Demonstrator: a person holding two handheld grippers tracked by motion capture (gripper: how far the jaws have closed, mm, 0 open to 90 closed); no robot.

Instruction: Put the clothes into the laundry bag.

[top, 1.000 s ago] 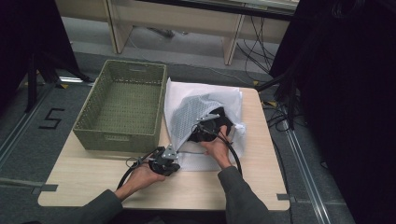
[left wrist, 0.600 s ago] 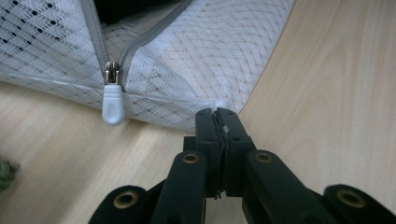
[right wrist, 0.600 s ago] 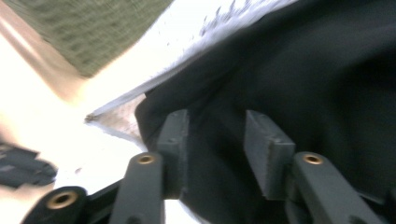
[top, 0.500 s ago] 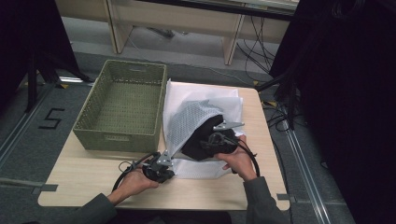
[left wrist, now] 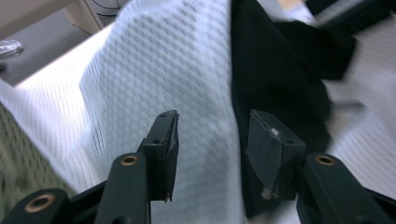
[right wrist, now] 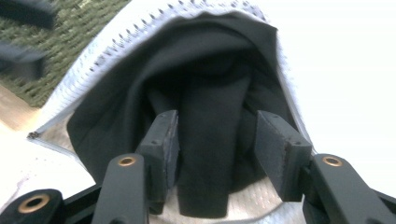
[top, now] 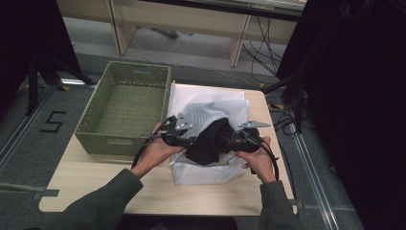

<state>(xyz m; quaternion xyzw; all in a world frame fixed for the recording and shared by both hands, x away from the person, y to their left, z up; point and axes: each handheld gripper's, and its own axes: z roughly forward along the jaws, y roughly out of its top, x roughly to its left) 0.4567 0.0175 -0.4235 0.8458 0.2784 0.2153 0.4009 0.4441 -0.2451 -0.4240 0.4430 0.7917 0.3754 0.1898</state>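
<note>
A white mesh laundry bag [top: 203, 116] lies on the table with a black garment [top: 209, 146] bulging out of its mouth. My left gripper [top: 190, 139] is at the bag's left side. Its jaws have just been opening, and in the left gripper view [left wrist: 212, 123] they stand open over the mesh [left wrist: 154, 65] and the garment's edge [left wrist: 275, 70]. My right gripper [top: 226, 140] faces the bag from the right. Its jaws have also just been opening; in the right gripper view [right wrist: 217, 123] a fold of the black garment [right wrist: 212, 154] hangs loosely between them.
A green woven basket [top: 115, 143] stands on the table's left half, touching the bag's left edge. The bare wooden tabletop [top: 95, 184] runs along the front. Table legs and cables lie on the floor beyond the far edge.
My left gripper has lifted from the table's front and moved up to the bag, and its jaws have opened. My right gripper has shifted right and opened. More black cloth shows.
</note>
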